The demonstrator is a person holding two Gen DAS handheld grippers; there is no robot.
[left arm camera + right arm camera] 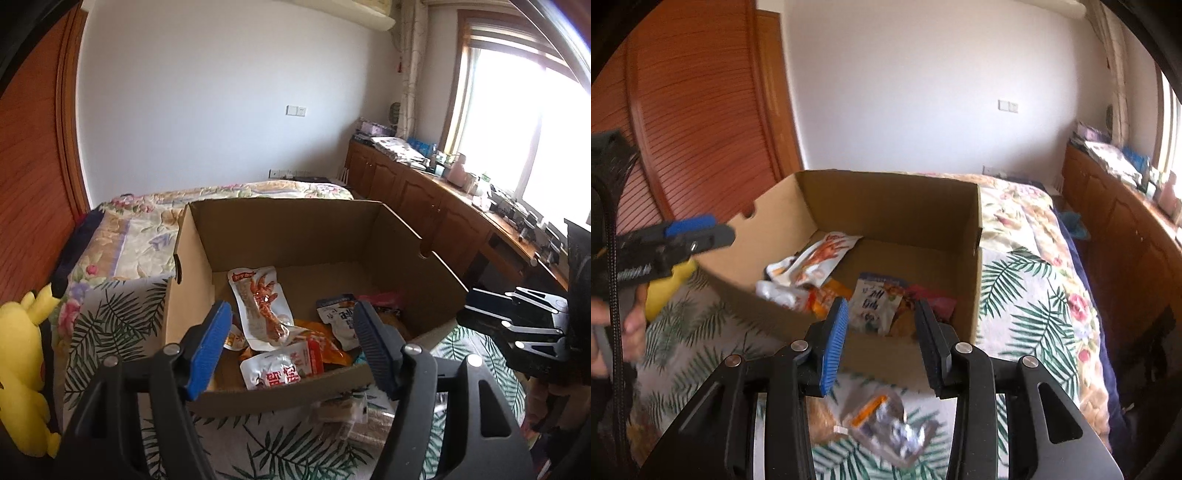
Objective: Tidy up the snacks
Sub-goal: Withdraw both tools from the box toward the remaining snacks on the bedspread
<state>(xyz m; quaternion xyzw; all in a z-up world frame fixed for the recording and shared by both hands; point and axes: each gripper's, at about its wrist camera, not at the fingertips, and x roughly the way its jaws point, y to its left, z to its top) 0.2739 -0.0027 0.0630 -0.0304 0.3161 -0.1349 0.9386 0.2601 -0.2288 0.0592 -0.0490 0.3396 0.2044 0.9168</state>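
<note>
An open cardboard box [295,229] stands on the bed and holds several snack packets: a white chicken-feet packet [262,306], a white-and-red packet [280,369] and a blue-topped white packet [338,317]. The box also shows in the right wrist view [894,206]. My left gripper [291,321] is open and empty above the box's near edge. My right gripper [882,310] is open and empty, also above the near edge. Loose clear-wrapped snacks [886,432] lie on the bedspread in front of the box, below my right gripper. They show in the left wrist view [351,410] too.
A yellow plush toy [22,373] lies left of the box. The bed has a leaf-print cover [1027,306]. A wooden wardrobe [694,110] stands at left, wooden cabinets [424,192] with clutter under the window at right.
</note>
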